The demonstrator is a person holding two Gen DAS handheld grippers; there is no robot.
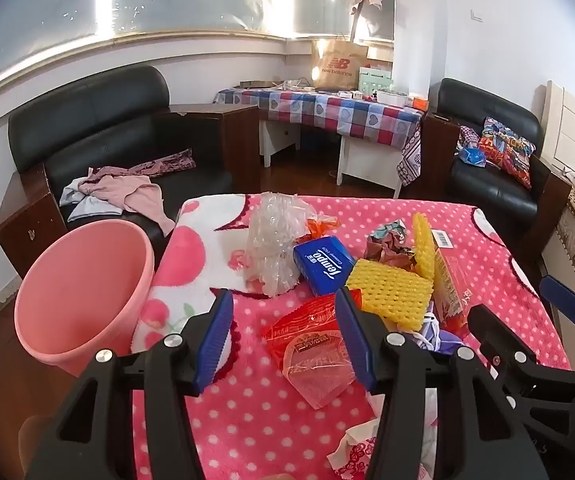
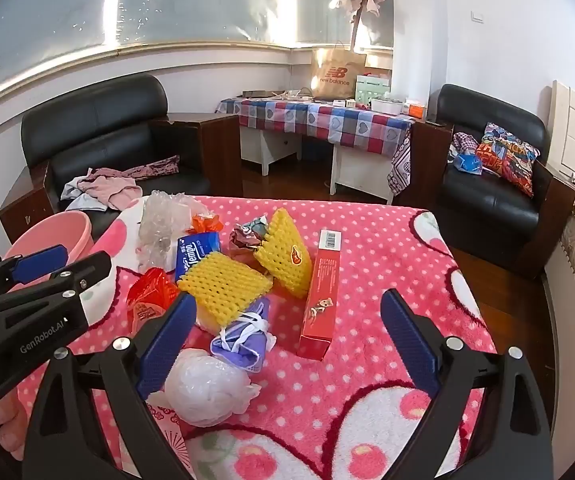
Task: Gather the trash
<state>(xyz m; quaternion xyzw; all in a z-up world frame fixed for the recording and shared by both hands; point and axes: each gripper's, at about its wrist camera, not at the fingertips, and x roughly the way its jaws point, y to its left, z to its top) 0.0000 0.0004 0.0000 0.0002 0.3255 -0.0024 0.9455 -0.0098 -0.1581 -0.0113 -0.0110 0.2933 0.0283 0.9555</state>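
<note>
Both claws are spread and hold nothing: left gripper (image 1: pixel 285 334) hovers over the red wrapper (image 1: pixel 307 344), right gripper (image 2: pixel 287 344) above the white wad (image 2: pixel 205 394). Trash litters the blanket (image 2: pixel 387 248); the pink bin (image 1: pixel 83 292) waits at its left edge, likely for easy drops.

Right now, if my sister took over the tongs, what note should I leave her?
Left tongs: open, empty, over the red wrapper.
Right tongs: open, empty, nearest the white plastic ball and purple mask.
Pink bin: beside the table's left edge; no trash visible in it.
Left to do: everything, including yellow foam nets, red box and bubble wrap.
</note>
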